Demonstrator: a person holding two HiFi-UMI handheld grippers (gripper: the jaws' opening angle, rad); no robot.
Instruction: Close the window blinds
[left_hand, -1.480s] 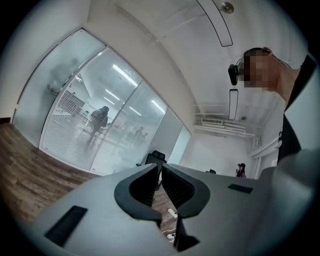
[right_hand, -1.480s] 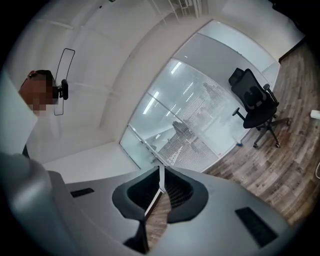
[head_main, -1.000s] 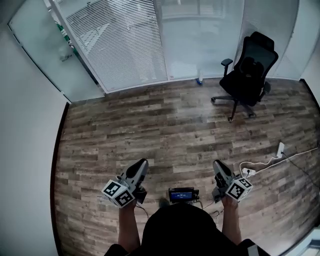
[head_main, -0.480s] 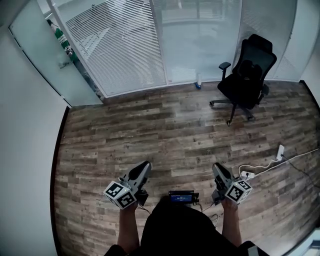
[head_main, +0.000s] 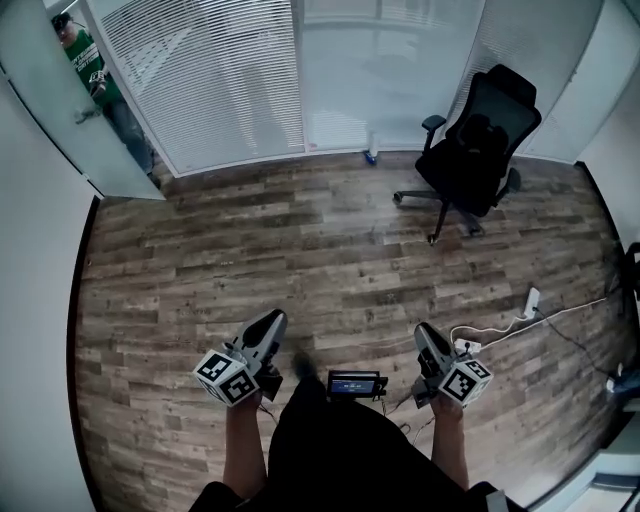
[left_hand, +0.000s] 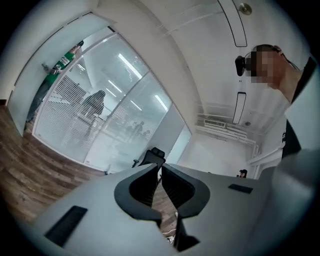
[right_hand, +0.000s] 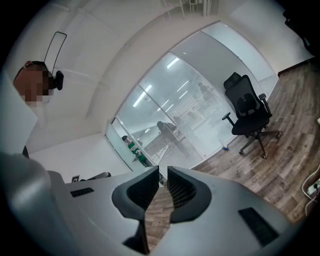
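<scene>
— White blinds (head_main: 200, 80): where are they?
— Far across the wooden floor (head_main: 300, 250), behind the left panel of the glass wall (head_main: 370, 90), hanging down to the floor. A 2nd set (head_main: 525, 50) hangs at the right, behind the black office chair (head_main: 470, 140).
— And the 2 grippers?
— Low in the head view, well apart from the blinds. The left gripper (head_main: 272, 318) has its jaws drawn narrow, tips nearly meeting, nothing between them. The right gripper (head_main: 424, 330) is the same: jaws together, empty.
— Anyone else there?
— A person in a green top (head_main: 85, 55) stands by the glass door (head_main: 50, 110), upper left. A white cable (head_main: 500, 325) lies on the floor at the right
</scene>
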